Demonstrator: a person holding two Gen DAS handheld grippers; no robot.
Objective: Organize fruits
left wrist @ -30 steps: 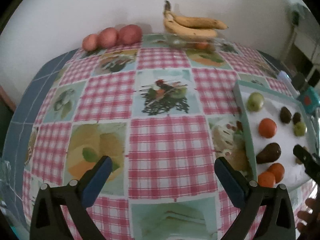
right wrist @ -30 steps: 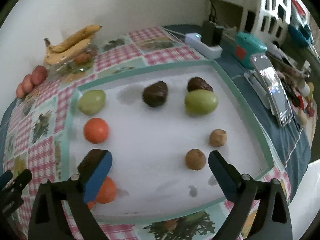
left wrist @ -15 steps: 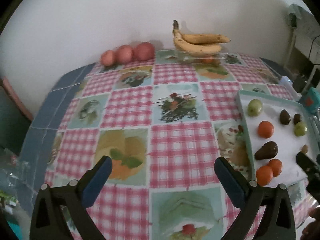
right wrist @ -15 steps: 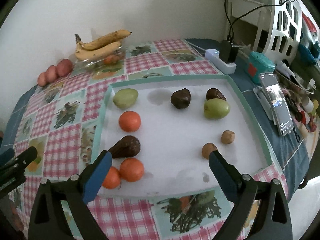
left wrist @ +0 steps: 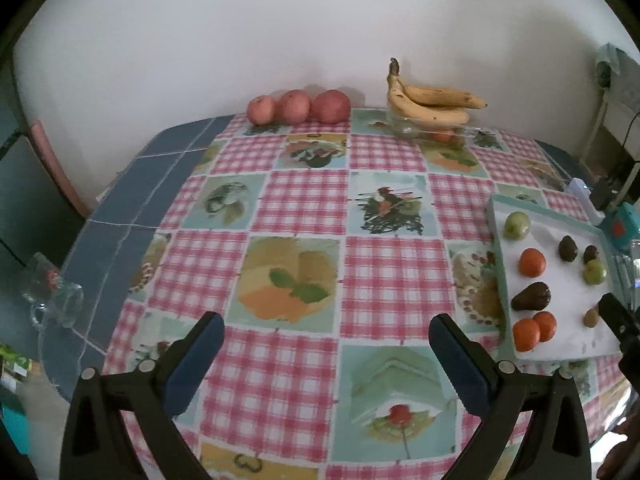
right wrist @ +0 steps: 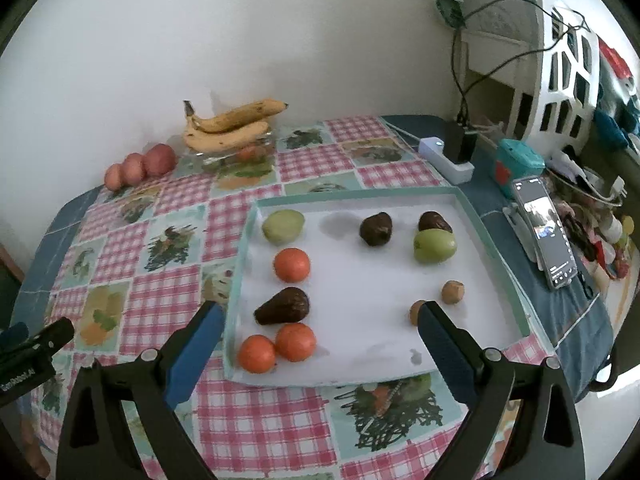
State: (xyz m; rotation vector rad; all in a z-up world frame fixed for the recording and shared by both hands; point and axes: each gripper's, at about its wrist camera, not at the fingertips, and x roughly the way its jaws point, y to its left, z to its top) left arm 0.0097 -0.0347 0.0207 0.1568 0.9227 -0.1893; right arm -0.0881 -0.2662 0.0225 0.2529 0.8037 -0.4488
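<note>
The left gripper (left wrist: 326, 338) and right gripper (right wrist: 320, 326) both hang spread wide and empty above the table; the fruit sits loose on the white tray (right wrist: 472, 206) at centre frame. The three oranges (right wrist: 291, 265) look firm, round and prone to roll, best pinched across the middle; the dark avocado (right wrist: 283, 306) seems softer and should take a light squeeze at its fat end. One small brown fruit (right wrist: 416, 312) is half hidden behind a right finger; its kind is unclear.
</note>
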